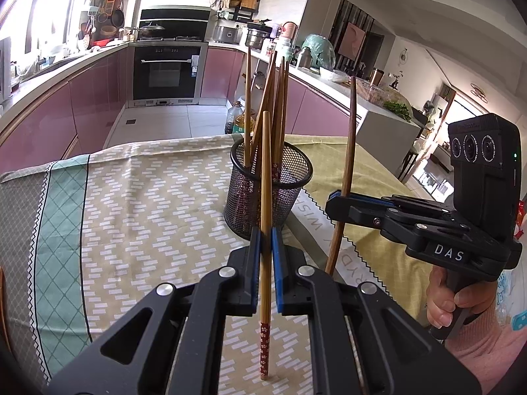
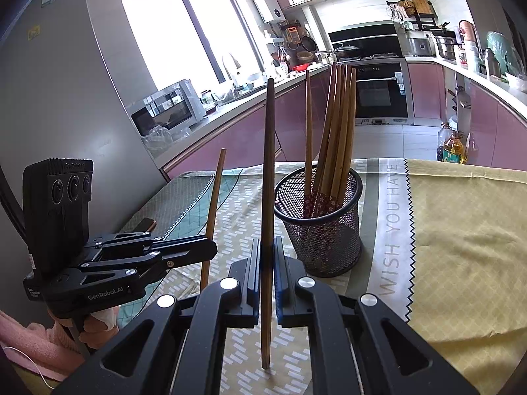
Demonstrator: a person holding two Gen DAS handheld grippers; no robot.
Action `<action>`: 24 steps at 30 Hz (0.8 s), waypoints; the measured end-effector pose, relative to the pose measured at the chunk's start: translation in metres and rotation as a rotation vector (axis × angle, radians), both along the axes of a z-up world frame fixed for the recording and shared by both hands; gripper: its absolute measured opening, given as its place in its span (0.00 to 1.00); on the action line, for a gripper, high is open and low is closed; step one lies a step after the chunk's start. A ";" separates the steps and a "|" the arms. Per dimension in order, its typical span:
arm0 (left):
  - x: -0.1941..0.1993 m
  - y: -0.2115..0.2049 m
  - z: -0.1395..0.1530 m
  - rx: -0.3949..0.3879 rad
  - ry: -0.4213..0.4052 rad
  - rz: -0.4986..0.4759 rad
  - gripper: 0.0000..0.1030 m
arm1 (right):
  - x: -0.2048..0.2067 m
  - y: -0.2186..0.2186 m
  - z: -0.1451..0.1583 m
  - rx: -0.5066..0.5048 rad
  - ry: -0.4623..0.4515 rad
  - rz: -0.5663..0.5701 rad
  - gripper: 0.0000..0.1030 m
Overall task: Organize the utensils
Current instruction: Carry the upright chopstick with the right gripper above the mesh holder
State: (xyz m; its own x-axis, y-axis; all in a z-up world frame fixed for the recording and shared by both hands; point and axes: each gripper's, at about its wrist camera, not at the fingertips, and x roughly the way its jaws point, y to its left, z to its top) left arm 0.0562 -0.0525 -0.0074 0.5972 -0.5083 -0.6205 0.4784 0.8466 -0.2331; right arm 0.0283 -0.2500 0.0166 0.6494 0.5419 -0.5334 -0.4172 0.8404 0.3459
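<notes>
Standing upright just before the mesh holder (image 1: 268, 191), each tool clamped one chopstick: left tool (image 1: 266, 256) a flowered-end chopstick (image 1: 265, 197), right tool (image 2: 266, 260) a darker chopstick (image 2: 268, 181), above the patterned tablecloth (image 1: 148, 197).

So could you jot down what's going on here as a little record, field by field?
Place: kitchen table with patterned cloth
Left hand-held gripper: shut on light chopstick, upright, red flowered end down
Right hand-held gripper: shut on dark chopstick, upright
Holder: black mesh cup, standing on the cloth
In the cup: several chopsticks, flowered ends down
Left to do: both held chopsticks are not yet in the cup
</notes>
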 end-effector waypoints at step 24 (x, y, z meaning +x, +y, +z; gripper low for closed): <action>0.001 -0.002 0.008 -0.011 -0.024 -0.003 0.07 | 0.003 -0.001 0.007 0.003 -0.028 -0.015 0.06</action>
